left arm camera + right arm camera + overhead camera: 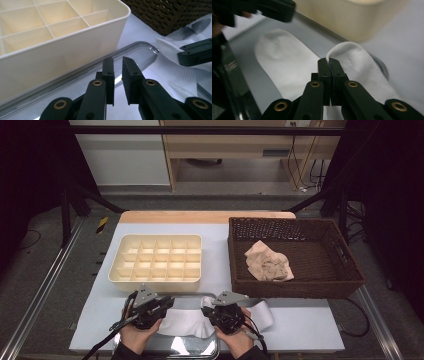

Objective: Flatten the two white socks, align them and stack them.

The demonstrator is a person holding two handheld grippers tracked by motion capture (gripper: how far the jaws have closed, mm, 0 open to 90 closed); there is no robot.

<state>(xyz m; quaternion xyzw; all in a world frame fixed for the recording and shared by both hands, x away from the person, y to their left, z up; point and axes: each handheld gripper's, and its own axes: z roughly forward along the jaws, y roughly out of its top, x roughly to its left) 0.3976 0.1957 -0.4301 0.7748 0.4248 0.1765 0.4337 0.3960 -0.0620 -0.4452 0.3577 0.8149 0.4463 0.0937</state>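
A white sock (187, 322) lies across a shiny metal tray (195, 347) at the table's front edge, one end trailing off to the right. My right gripper (328, 61) is shut on a raised fold of the sock (359, 65), pinching its edge at the jaw tips. In the high view that right gripper (206, 309) sits over the sock's middle. My left gripper (118, 62) hovers over the tray's bare left part; its jaws stand a narrow gap apart with nothing between them. From above, the left gripper (167, 302) is just left of the sock.
A cream compartment box (157, 257) stands right behind the tray. A dark wicker basket (295, 287) at the right holds a crumpled beige cloth (270, 261). The tray's rim (140, 46) curves close beneath the box wall.
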